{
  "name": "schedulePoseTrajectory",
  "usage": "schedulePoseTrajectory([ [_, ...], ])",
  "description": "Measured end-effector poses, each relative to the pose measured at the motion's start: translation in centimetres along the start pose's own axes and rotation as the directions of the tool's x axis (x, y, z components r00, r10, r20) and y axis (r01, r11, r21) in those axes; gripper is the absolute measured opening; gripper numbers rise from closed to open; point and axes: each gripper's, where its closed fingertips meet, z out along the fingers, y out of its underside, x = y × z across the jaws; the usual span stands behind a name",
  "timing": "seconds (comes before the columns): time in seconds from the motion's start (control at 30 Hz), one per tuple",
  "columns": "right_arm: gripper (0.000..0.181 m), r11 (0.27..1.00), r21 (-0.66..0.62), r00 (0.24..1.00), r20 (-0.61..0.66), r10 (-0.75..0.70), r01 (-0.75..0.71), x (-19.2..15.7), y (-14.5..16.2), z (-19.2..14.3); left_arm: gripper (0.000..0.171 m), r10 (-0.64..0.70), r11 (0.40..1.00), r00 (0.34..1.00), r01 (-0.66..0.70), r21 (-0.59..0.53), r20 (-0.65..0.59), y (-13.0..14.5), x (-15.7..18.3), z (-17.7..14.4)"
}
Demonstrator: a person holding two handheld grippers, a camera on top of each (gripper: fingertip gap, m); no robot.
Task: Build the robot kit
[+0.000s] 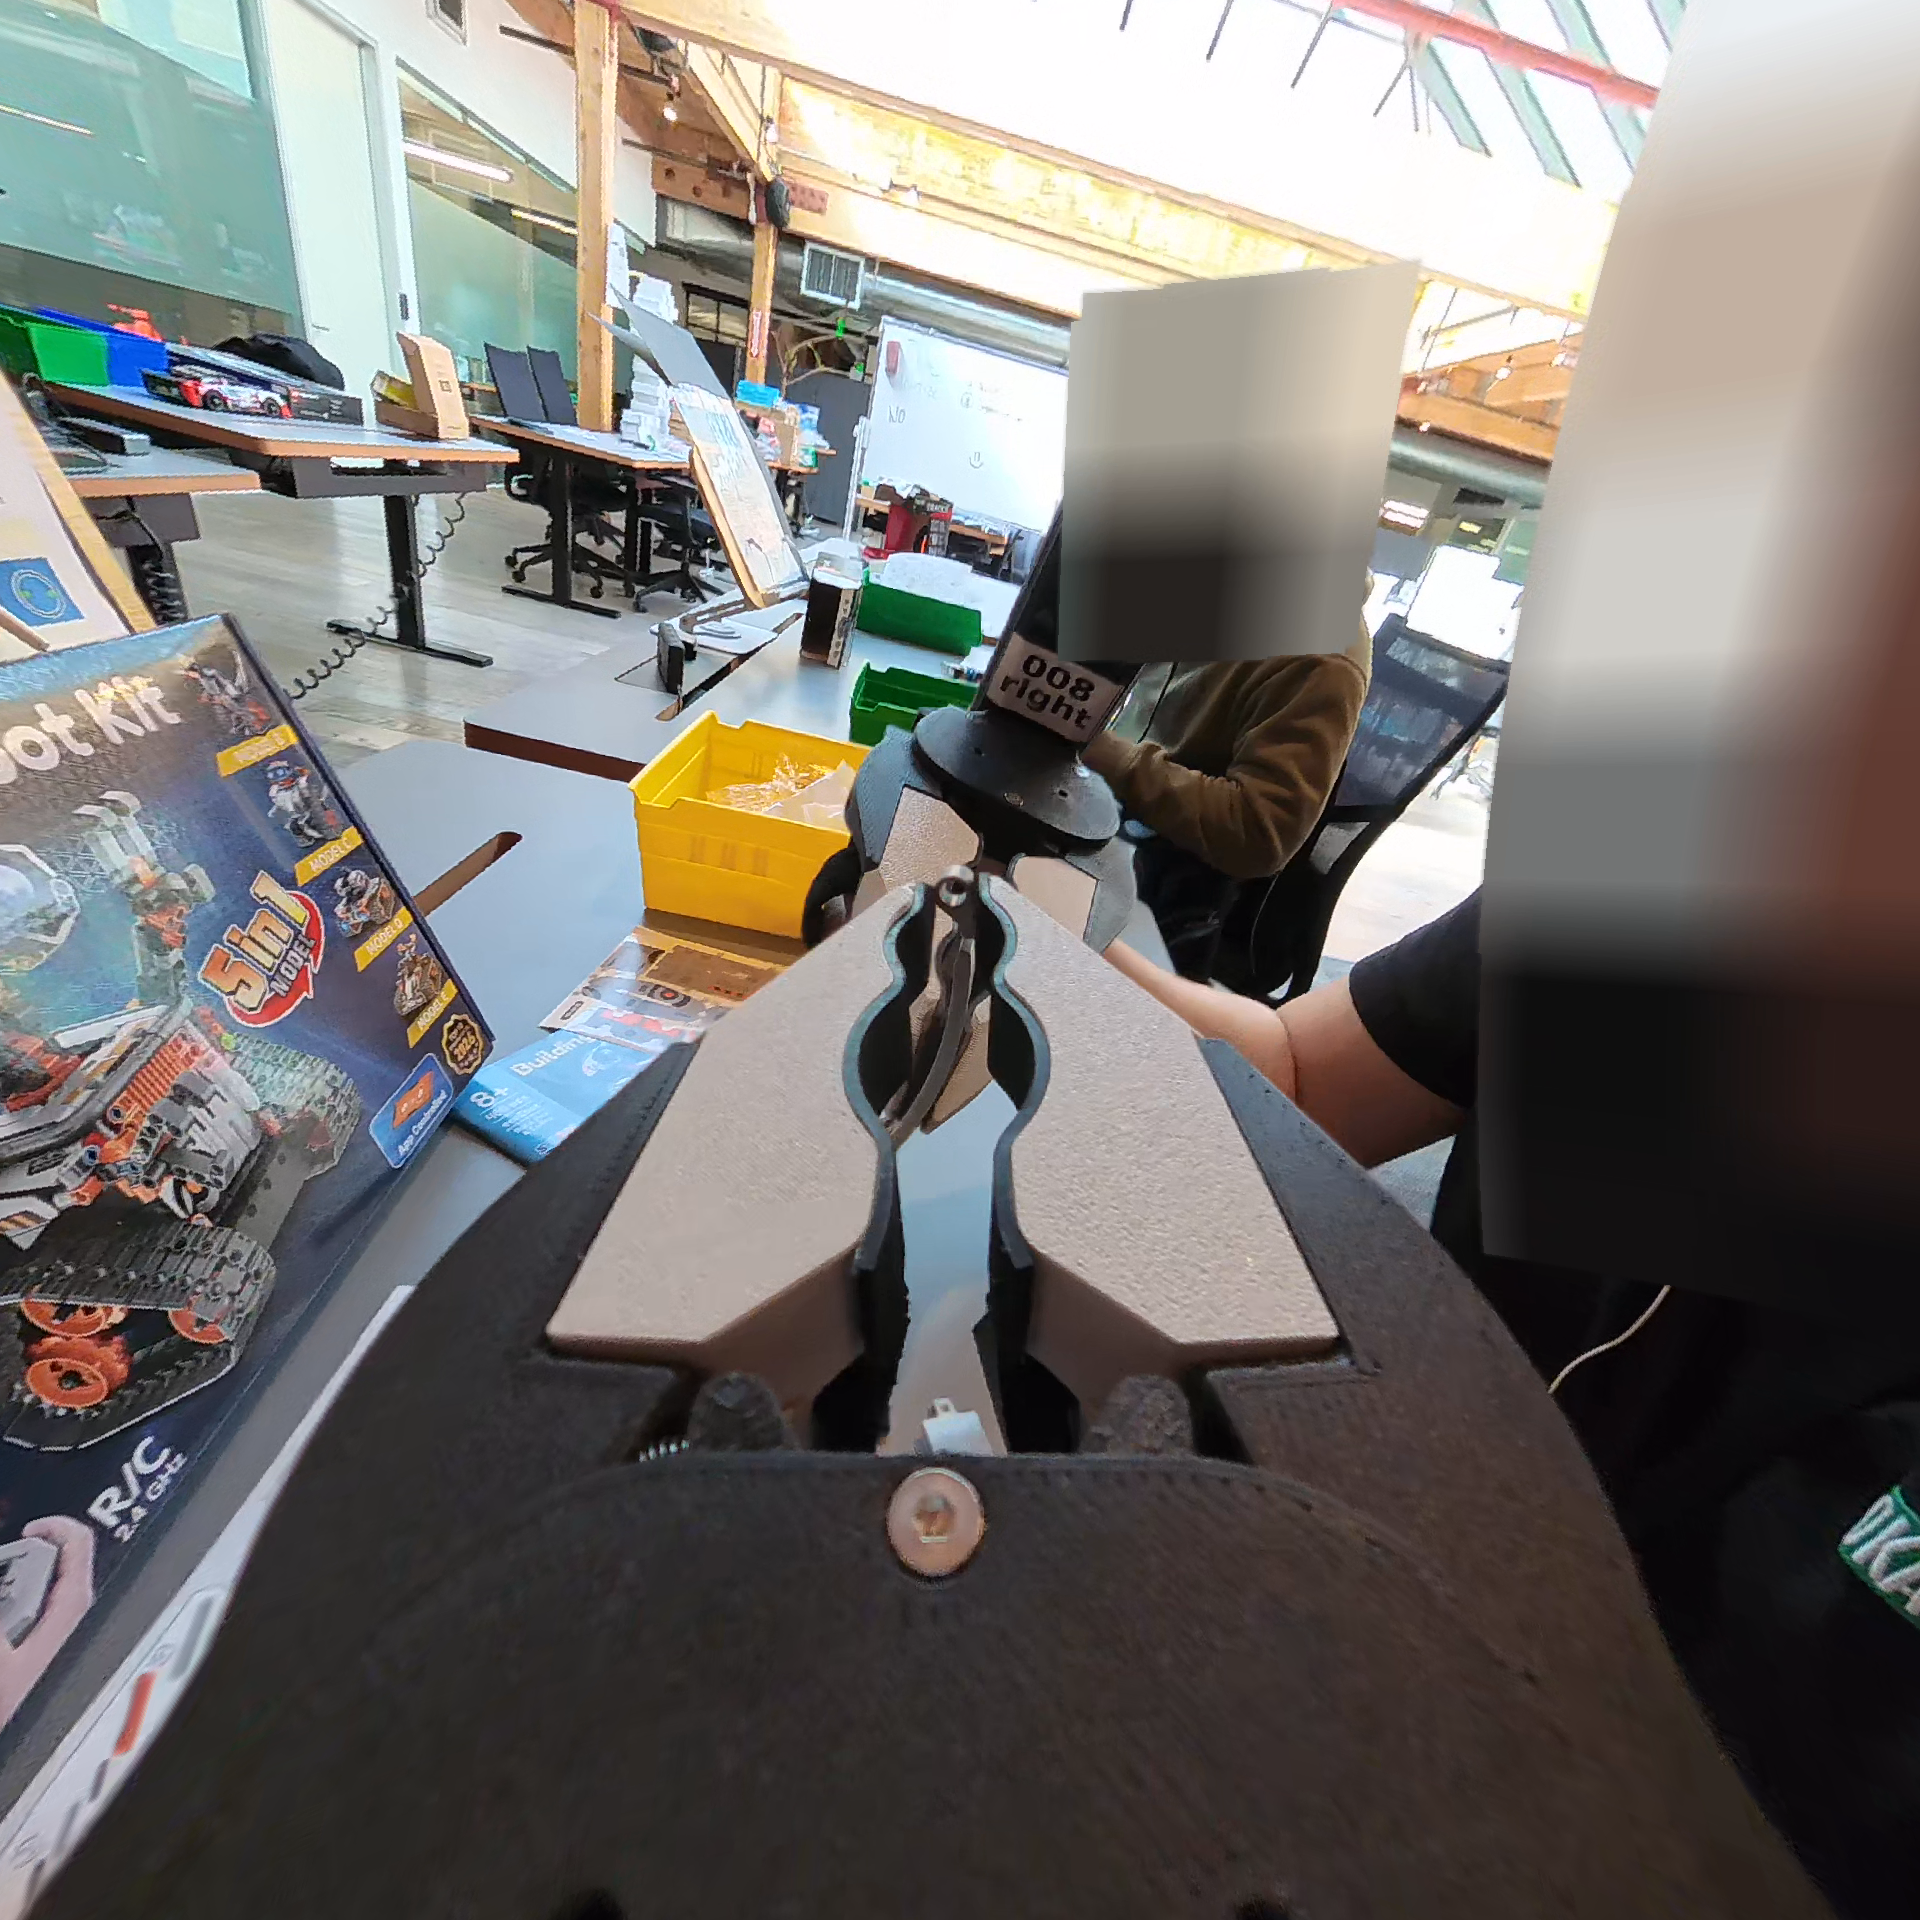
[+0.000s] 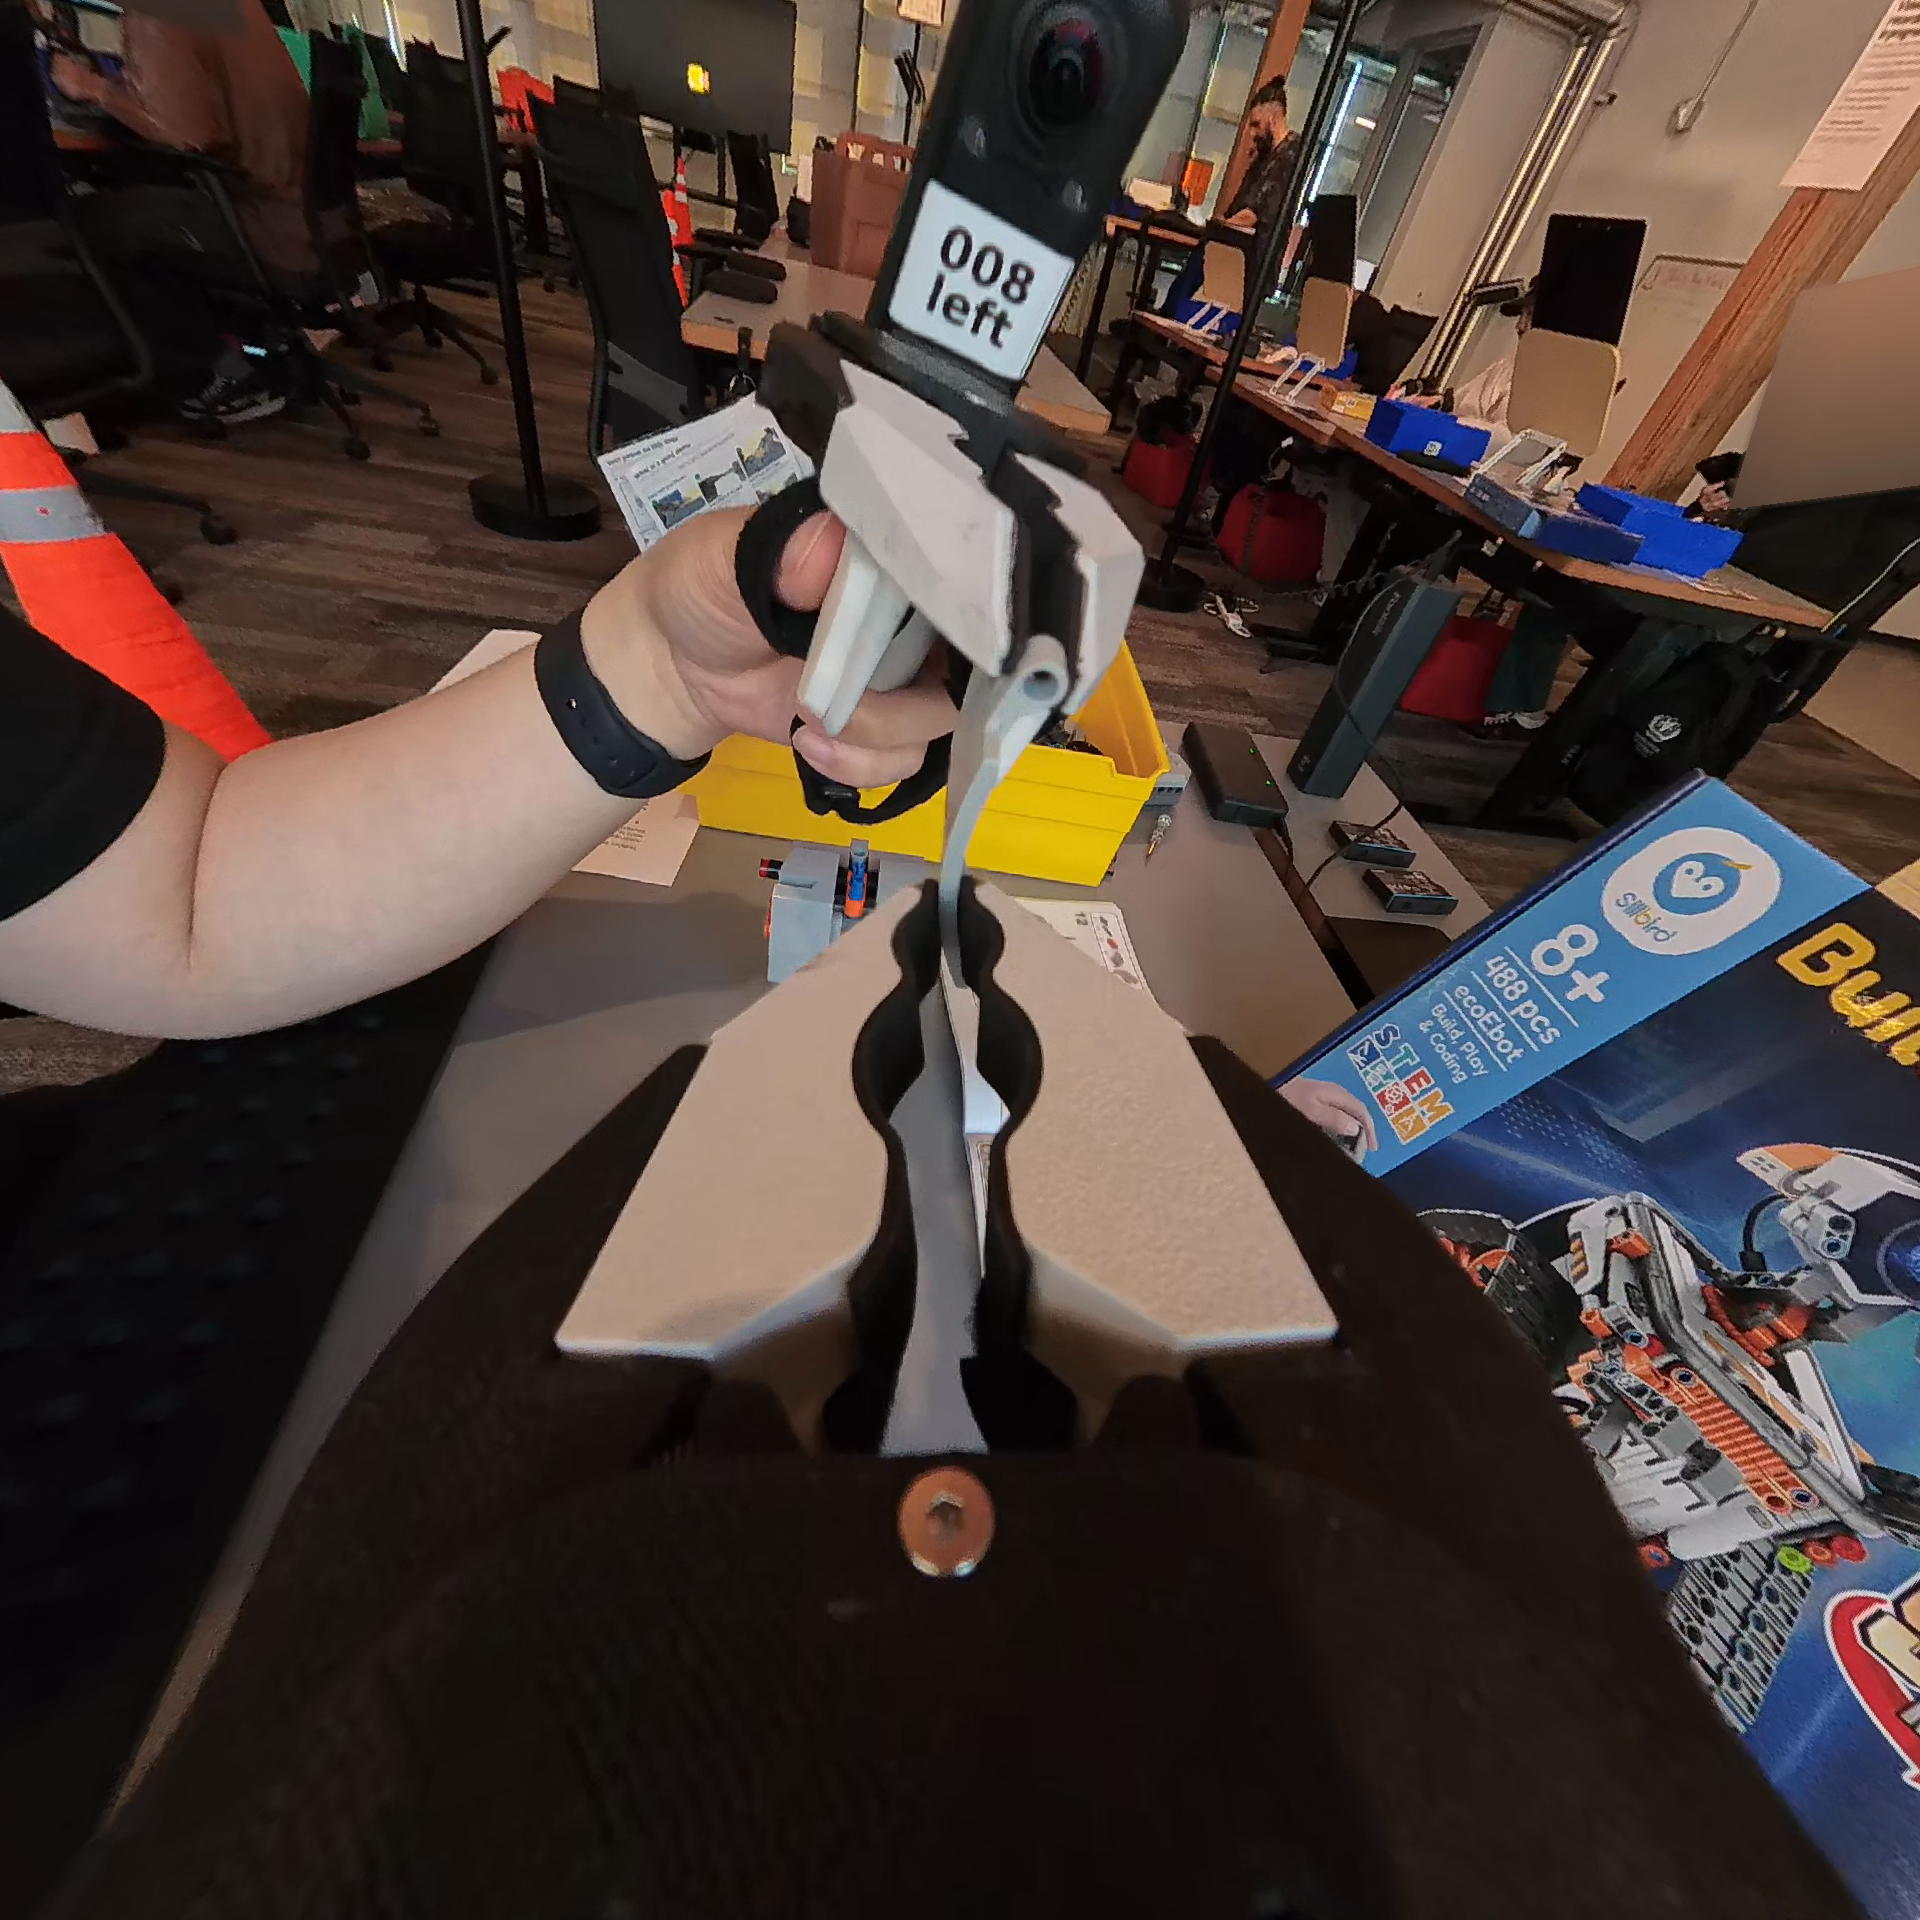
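I hold both grippers up above the grey table [image 2: 582, 997], tip to tip. A thin curved grey plastic piece [image 2: 982, 769] spans between them. My right gripper [image 2: 956, 894] is shut on its lower end. My left gripper [image 2: 1039, 665], held in a hand wearing a black wristband, is shut on its upper end, which has a round tube. In the left wrist view my left gripper [image 1: 951, 894] pinches the piece [image 1: 951, 997] near its small round hole. My right gripper [image 1: 951, 1049] faces it just beyond, partly hidden by the left fingers.
A yellow bin [image 1: 727, 831] stands on the table behind the grippers. A blue robot kit box [image 1: 208, 1039] stands at one side and also shows in the right wrist view [image 2: 1610, 1195]. A small grey block assembly [image 2: 821, 904] and printed sheets [image 1: 644, 997] lie below. An orange cone [image 2: 73, 582] stands on the floor. Tip to tip, the grippers are about 5 cm apart. The small grey block assembly [image 2: 821, 904] is about 15 cm from my right fingertips.
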Motion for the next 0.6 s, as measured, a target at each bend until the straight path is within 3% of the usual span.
schedulePoseTrajectory([
  [0.6, 0.001, 1.0, -0.025, 1.0, 0.01, 0.004, -0.004, -0.03, 0.5, 0.14, 0.004, -0.015, 1.0, 1.0, 0.015, -0.028, 0.012, 0.53, -0.31, 0.07],
])
